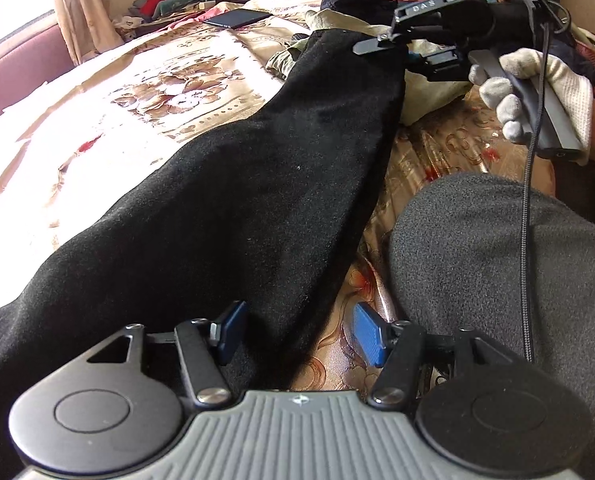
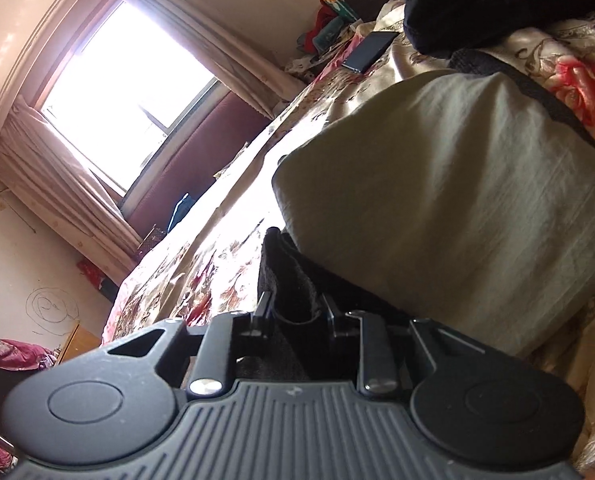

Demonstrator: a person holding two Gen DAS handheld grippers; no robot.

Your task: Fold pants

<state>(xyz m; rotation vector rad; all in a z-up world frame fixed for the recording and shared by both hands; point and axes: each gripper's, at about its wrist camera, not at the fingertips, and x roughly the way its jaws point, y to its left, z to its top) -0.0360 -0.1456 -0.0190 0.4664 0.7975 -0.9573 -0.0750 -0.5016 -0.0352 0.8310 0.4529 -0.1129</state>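
Black pants (image 1: 225,200), right tongs (image 2: 295,312) pinching hem, left tongs (image 1: 297,332) open.

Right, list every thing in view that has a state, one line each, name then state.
black pants: stretched long across the bed, not yet folded, far end lifted.
right gripper: closed on the black pants' far end.
left gripper: open, jaws straddling the pants' near edge, not clamped.
olive garment: crumpled, lying beside the pants.
phone: flat on the bedspread, screen dark.
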